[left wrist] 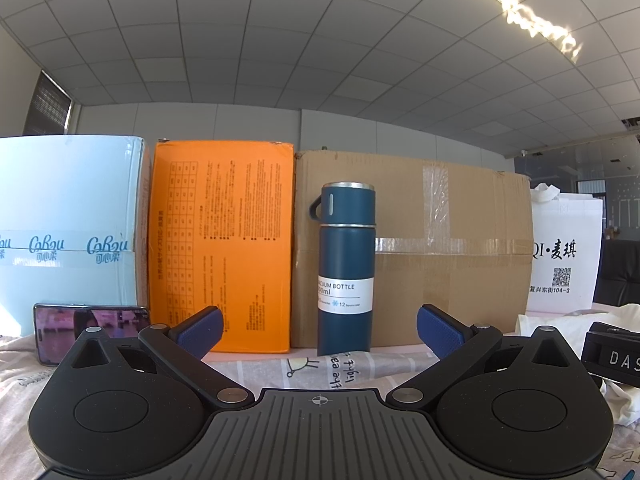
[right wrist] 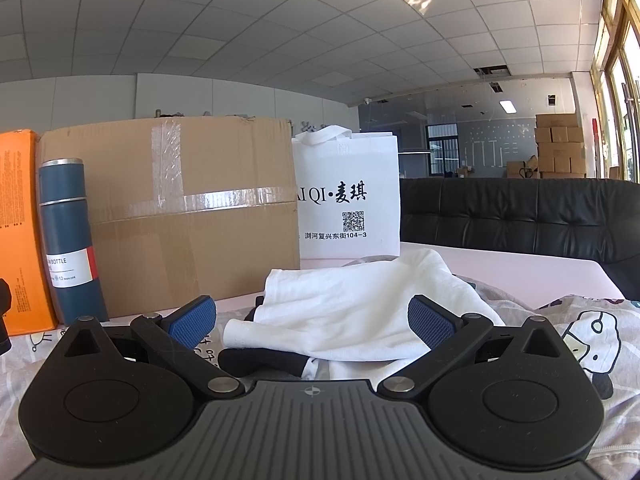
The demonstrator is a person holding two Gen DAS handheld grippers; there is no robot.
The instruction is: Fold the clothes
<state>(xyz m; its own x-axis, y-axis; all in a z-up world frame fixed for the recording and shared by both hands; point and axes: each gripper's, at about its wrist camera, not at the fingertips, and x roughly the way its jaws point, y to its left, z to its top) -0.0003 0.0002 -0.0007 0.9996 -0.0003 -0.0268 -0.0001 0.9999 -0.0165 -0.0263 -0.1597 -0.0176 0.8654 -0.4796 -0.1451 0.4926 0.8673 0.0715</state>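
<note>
both grippers sit low over a printed cloth (left wrist: 320, 368), each with its blue pads spread wide and nothing between them. left gripper (left wrist: 319, 330) faces, from left to right, a pale blue box (left wrist: 68, 216) with a phone (left wrist: 90, 330) leaning on it, an orange box (left wrist: 220, 240), a blue vacuum bottle (left wrist: 347, 268) standing before a cardboard box (left wrist: 440, 252), and a white bag (left wrist: 564, 256). right gripper (right wrist: 312, 320) points at a crumpled white garment (right wrist: 360, 300) lying just ahead on the cloth, over something dark, near the bag.
</note>
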